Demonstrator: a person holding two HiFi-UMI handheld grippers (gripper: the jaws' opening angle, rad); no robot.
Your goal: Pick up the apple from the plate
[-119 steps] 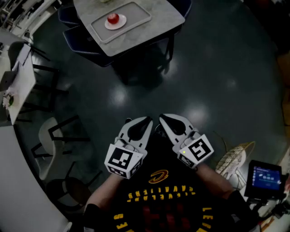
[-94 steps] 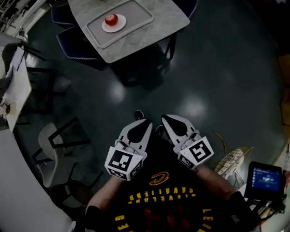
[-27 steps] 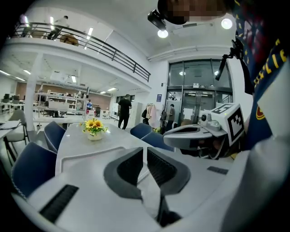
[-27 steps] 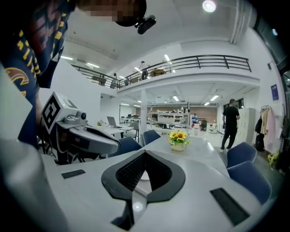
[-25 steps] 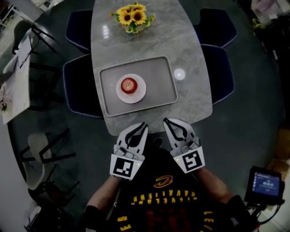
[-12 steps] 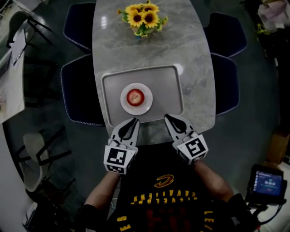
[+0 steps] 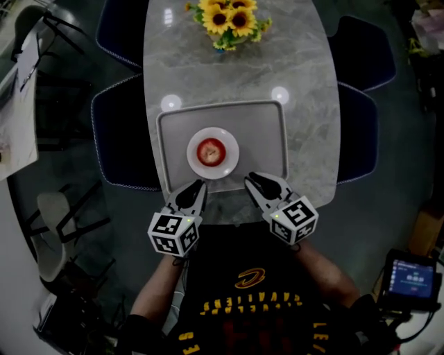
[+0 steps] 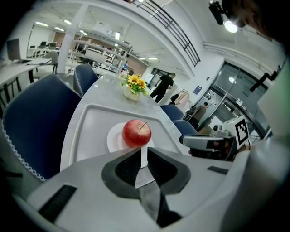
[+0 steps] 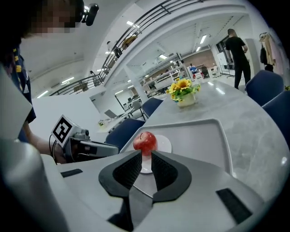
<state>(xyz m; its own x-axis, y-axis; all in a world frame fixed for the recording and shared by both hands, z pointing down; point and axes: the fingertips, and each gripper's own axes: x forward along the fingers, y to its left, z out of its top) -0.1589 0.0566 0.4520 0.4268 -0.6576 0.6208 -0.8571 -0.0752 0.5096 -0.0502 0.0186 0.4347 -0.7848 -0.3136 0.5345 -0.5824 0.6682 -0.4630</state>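
1. The left gripper [image 7: 199,184] has its jaws almost together and holds nothing.
2. The right gripper [image 7: 248,178] looks the same.
3. The red apple [image 7: 211,150] sits on a white plate [image 7: 229,161] just ahead, between both grippers.

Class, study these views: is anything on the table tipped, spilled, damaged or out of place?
Nothing stands out. The apple sits upright on its plate, the plate lies flat in the tray, and the sunflowers stand upright further along the table.
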